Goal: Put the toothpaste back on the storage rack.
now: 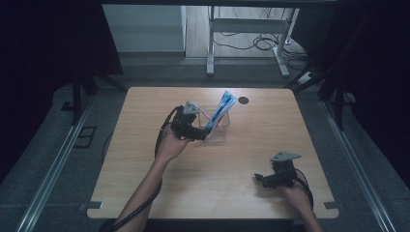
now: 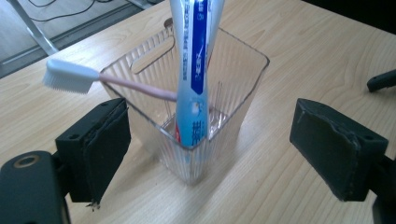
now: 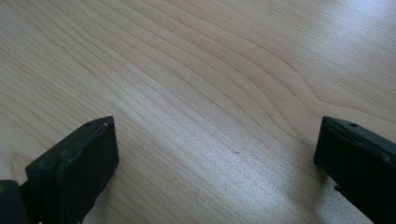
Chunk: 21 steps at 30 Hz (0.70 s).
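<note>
Toothpaste tube (image 2: 192, 79) upright, leaning in holder (image 2: 233, 93)

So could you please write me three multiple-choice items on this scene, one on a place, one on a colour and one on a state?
1. Where is the toothpaste tube?
A. Flat on the table
B. Standing in the clear holder
C. Between the right gripper's jaws

2. What colour is the toothbrush head?
A. White
B. Green
C. Black

3. How do the left gripper jaws stand?
A. Shut on the holder
B. Shut on the toothbrush
C. Open, one on each side of the holder

Answers:
1 B: the tube rises from inside the ribbed clear holder.
2 A: the bristled head is white, on a pink handle.
3 C: in the left gripper view both pads stand apart from the holder's walls. The right gripper is open too, over bare table.
</note>
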Tool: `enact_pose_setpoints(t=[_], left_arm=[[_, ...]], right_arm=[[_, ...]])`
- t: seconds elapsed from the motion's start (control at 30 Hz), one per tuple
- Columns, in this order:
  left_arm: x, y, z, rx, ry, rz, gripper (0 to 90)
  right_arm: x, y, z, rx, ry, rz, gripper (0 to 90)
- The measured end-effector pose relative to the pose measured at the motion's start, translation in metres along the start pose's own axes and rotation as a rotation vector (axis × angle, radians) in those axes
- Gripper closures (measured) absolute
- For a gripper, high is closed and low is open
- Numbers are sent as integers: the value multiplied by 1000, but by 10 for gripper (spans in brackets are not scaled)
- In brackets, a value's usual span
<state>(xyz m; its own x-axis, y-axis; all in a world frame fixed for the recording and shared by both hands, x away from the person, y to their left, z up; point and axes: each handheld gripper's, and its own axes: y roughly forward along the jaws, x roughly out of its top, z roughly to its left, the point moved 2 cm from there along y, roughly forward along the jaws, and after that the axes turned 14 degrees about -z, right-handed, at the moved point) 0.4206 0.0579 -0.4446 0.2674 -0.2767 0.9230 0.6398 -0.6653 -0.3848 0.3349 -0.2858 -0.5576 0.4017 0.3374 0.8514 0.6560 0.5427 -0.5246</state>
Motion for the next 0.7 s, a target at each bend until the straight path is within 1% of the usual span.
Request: enact_pose_setpoints(t=[0.17,0.33,0.7], left_arm=[[-6,-7,-1,4,12,10,127],[-12,-14,-1,8,14,10,128],[-29,-31,-2,13,2,13,128]], right_arm=[[0,0,0,0,0,-1,0],[0,0,0,0,0,0,0],[0,0,0,0,1,0,0]])
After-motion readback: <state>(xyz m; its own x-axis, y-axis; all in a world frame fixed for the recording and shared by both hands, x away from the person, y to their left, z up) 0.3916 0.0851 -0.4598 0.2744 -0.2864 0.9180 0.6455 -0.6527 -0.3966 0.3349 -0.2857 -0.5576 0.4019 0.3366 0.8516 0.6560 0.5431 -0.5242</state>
